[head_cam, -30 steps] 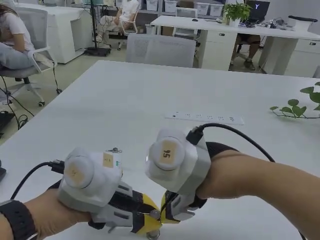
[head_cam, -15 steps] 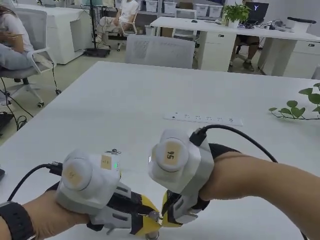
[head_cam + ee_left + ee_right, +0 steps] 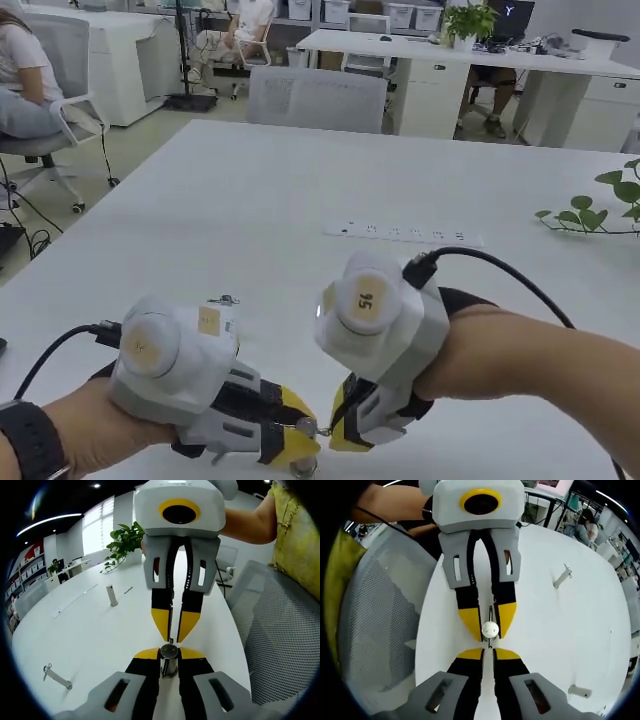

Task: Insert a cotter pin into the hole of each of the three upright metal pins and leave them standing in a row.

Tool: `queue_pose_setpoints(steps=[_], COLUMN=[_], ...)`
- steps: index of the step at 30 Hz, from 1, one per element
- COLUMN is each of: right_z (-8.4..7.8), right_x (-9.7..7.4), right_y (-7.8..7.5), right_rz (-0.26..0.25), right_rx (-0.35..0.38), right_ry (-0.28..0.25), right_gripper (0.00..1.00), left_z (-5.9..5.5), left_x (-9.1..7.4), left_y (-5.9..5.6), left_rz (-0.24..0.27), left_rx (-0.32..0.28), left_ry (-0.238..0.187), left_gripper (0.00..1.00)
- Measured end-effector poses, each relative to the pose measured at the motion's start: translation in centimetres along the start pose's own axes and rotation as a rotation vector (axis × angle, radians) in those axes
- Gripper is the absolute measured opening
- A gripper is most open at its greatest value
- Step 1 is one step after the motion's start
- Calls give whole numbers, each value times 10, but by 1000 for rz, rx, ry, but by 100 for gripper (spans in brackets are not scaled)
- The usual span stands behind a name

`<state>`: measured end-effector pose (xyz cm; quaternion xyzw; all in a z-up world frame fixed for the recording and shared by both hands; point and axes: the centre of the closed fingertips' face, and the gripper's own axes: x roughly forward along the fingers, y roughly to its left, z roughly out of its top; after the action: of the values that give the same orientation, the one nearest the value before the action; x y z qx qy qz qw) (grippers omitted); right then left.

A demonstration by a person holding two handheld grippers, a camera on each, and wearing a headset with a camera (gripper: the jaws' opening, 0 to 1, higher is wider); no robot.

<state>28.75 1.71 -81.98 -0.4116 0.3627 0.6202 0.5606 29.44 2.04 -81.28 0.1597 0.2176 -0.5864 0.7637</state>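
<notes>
Jaws of my left gripper (image 3: 169,654) are pinched nearly closed on a short metal pin (image 3: 169,664), which stands upright at the near table (image 3: 300,200) edge. Opposite, my right gripper (image 3: 170,630) has its jaws squeezed together on a thin cotter pin (image 3: 170,637), whose tip is at the pin's head; I cannot tell whether it has entered the hole. I judge the pin stiff, smooth and liable to slip, so I would grip low on the shank and keep the hole clear. The cotter looks light and easily bent, best held near its tail. Farther off, a second pin (image 3: 113,596) stands and a third pin (image 3: 56,676) lies flat.
</notes>
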Motion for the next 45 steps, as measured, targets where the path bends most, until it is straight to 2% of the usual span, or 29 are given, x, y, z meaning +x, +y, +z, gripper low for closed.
queue_pose_setpoints(steps=[7,13,15,19,27,28,30,32,34,39,42,45], right_z=[0,-3,-1,4,16,19,20,21,22,25,24,24], right_x=[-2,-1,-1,-3,-1,-1,0,1,3,8,11,12], right_y=[-2,-1,-1,-1,2,3,1,0,0,2,1,0], right_rz=[-4,-6,-7,-9,-9,-5,-16,-18,-16,1,-1,-5], right_rx=[16,23,22,21,12,14,8,6,11,22,21,22], right_ry=[-27,-39,-49,-79,-153,-167,-172,-180,-192,-212,-212,-219], right_gripper=[15,16,16,18,24,24,24,24,24,24,24,24], left_z=[0,-1,-2,2,-1,-2,0,0,1,7,2,-1], left_x=[0,0,-1,-5,-15,-16,-18,-21,-23,-31,-32,-34], left_y=[0,1,2,2,0,0,-3,-3,-4,-11,-12,-10], left_rz=[1,-2,3,4,15,22,20,26,35,38,53,75], left_rx=[2,-16,-27,-59,-108,-122,-141,-142,-160,-183,-179,-202], left_ry=[-4,-5,-2,-34,-42,-39,-55,-57,-58,-93,-76,-80], left_gripper=[11,13,17,26,42,48,57,59,67,77,80,85])
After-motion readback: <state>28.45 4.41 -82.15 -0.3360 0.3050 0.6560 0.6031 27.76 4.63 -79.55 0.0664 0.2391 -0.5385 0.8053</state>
